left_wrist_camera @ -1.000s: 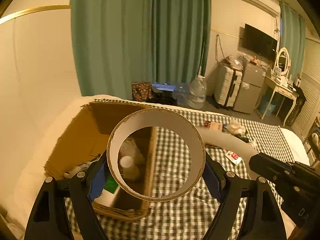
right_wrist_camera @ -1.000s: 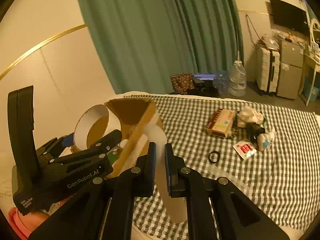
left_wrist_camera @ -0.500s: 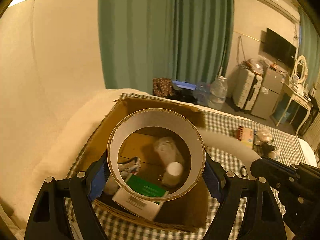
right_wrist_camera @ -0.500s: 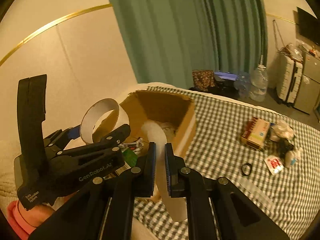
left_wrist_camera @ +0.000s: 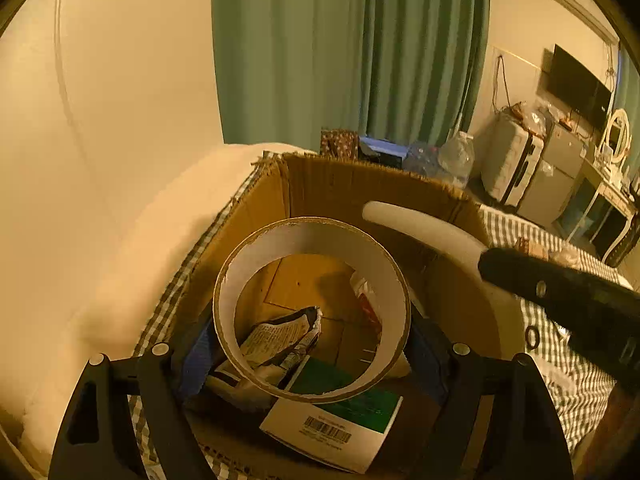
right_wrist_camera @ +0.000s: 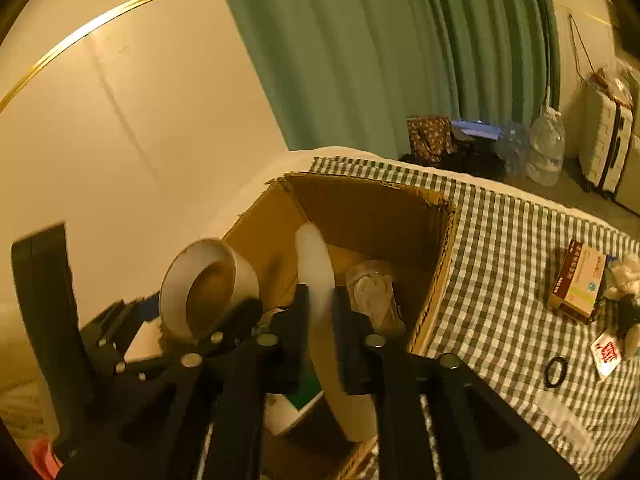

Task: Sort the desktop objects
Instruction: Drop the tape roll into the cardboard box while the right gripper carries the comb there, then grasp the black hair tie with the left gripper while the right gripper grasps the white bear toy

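My left gripper (left_wrist_camera: 312,356) is shut on a wide cardboard ring (left_wrist_camera: 384,280), white inside, and holds it over the open cardboard box (left_wrist_camera: 340,184). The ring also shows in the right wrist view (right_wrist_camera: 244,276). My right gripper (right_wrist_camera: 320,304) is shut on a thin curved white strip (right_wrist_camera: 314,256), which reaches over the box (right_wrist_camera: 360,208); the strip also shows in the left wrist view (left_wrist_camera: 420,228). Inside the box lie a white-and-green carton (left_wrist_camera: 340,428), a crumpled printed packet (left_wrist_camera: 276,340) and a clear plastic cup (right_wrist_camera: 372,284).
The box sits on a green checked cloth (right_wrist_camera: 500,248) beside a white pillow (left_wrist_camera: 160,248). On the cloth to the right lie a small brown box (right_wrist_camera: 578,284), a black ring (right_wrist_camera: 556,372), a red-and-white packet (right_wrist_camera: 606,352) and crumpled wrappers (right_wrist_camera: 624,276). Curtains and luggage stand behind.
Both grippers have moved left and forward with their loads. The ring and the strip now hang over the box opening; the view looks down deeper into the box.
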Available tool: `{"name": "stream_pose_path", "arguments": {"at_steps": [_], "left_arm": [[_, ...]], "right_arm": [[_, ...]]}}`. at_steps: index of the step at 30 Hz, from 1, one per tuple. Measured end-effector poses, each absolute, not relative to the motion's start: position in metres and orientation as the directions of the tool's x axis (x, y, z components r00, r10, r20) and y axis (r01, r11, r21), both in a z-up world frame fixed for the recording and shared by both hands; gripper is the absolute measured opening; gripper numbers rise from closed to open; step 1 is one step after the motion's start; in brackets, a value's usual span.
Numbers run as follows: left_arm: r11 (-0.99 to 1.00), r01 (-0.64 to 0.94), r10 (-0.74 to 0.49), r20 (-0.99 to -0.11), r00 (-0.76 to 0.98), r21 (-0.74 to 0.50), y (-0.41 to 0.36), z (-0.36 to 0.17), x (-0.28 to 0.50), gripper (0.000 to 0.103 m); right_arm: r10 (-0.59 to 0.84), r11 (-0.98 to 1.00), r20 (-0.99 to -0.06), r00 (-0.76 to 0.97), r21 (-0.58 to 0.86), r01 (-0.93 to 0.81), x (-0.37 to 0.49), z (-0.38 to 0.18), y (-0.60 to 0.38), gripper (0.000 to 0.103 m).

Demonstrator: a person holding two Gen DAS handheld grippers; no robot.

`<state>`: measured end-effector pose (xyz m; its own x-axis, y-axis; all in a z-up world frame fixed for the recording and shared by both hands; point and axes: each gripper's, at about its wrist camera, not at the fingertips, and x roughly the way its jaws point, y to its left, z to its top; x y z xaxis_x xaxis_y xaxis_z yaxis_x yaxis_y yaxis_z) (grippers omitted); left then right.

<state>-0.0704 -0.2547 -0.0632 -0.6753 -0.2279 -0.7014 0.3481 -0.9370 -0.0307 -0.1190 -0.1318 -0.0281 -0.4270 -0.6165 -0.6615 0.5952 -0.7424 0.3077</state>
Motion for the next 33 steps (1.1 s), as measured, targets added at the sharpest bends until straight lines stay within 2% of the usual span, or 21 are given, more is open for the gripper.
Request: {"name": "stream_pose_path", "arguments": {"at_steps": [1,2,3,4,10,15,18,20,23,25,33], "left_arm": [[-0.937,0.348,-0.226,-0.705,-0.672,-0.031,-0.255,-0.066,-0.07,0.09],[-0.935,0.352,-0.229,-0.71,-0.666,-0.029,-0.255,-0.068,-0.07,0.098],[-0.933,0.358,-0.234,-0.714,-0.66,-0.025,-0.254,-0.069,-0.068,0.101],[-0.934,0.357,-0.233,-0.716,-0.658,-0.024,-0.253,-0.07,-0.067,0.101],[-0.943,0.332,-0.214,-0.703,-0.678,-0.033,-0.232,-0.054,-0.056,0.101],[-0.964,0.263,-0.179,-0.677,-0.714,-0.022,-0.182,-0.03,-0.05,0.102],[-0.976,0.216,-0.139,-0.671,-0.729,-0.033,-0.148,-0.024,-0.047,0.103],[-0.98,0.191,-0.104,-0.672,-0.733,-0.056,-0.12,-0.024,-0.048,0.103],[-0.983,0.155,-0.046,-0.698,-0.714,-0.094,-0.079,-0.035,-0.056,0.103],[-0.986,0.137,-0.034,-0.707,-0.707,-0.09,-0.052,-0.046,-0.061,0.103],[-0.991,0.135,-0.08,-0.759,-0.647,-0.01,0.008,-0.1,-0.091,0.103]], "right_arm": [[-0.631,-0.737,-0.656,-0.415,0.339,0.585,-0.124,-0.03,-0.129,0.024],[-0.646,-0.729,-0.648,-0.404,0.367,0.578,-0.126,-0.031,-0.127,0.032],[-0.656,-0.726,-0.639,-0.402,0.388,0.568,-0.127,-0.031,-0.124,0.036],[-0.659,-0.729,-0.628,-0.414,0.399,0.556,-0.128,-0.03,-0.118,0.039],[-0.636,-0.763,-0.603,-0.481,0.401,0.506,-0.122,-0.018,-0.073,0.04],[-0.572,-0.82,-0.59,-0.57,0.383,0.425,-0.119,-0.003,-0.006,0.041],[-0.496,-0.867,-0.584,-0.643,0.37,0.334,-0.114,0.005,0.045,0.051],[-0.453,-0.887,-0.578,-0.679,0.367,0.279,-0.109,0.01,0.084,0.052],[-0.401,-0.908,-0.573,-0.715,0.355,0.224,-0.099,0.01,0.133,0.053],[-0.345,-0.929,-0.581,-0.737,0.325,0.179,-0.092,0.004,0.162,0.058],[-0.234,-0.95,-0.654,-0.719,0.312,0.025,-0.094,-0.052,0.244,0.058]]}}
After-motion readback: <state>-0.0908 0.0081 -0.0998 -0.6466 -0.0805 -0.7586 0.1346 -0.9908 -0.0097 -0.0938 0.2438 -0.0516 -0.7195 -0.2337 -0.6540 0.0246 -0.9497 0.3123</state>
